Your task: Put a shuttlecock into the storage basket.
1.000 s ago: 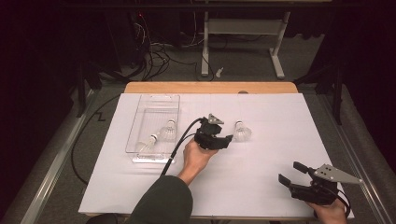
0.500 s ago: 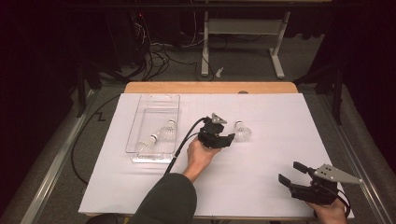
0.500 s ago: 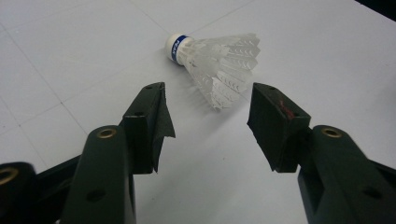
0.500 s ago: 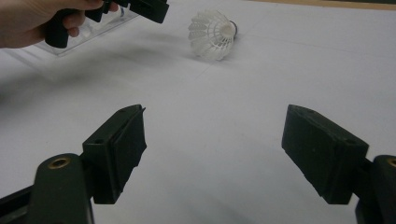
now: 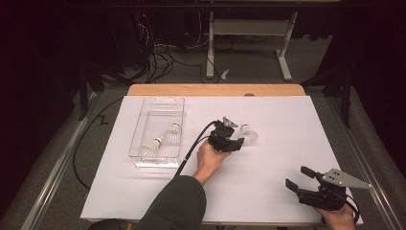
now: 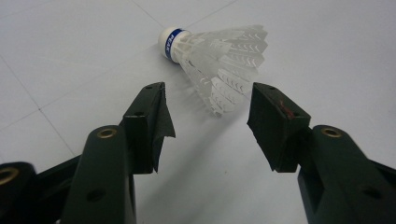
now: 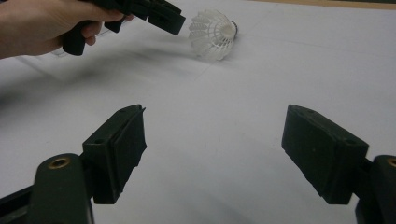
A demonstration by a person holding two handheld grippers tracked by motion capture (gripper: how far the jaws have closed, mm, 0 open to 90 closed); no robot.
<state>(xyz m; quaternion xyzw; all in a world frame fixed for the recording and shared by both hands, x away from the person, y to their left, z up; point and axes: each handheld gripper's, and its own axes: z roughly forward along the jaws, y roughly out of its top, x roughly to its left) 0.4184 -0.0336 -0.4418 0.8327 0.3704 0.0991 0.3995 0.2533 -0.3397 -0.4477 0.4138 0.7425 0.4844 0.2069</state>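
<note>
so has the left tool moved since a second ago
Yes. In the high view the left tool has crept right, away from the clear tray and up to the loose shuttlecock on the white sheet; its jaws stand open.

Legible text: one item. The shuttlecock (image 6: 212,60) lying on the white surface (image 6: 70,56) carries a blue band round its white cork base, with small white lettering running along the band. In the left gripper view it reads roughly as "PEAK"; the letters are small and turned sideways, so the reading is uncertain. The same shuttlecock in the right gripper view and the high view is too small and blurred for lettering to be made out. The two shuttlecocks (image 5: 163,141) in the clear tray (image 5: 155,103) show no legible marks at this size. No other text, number or sign can be read.
</note>
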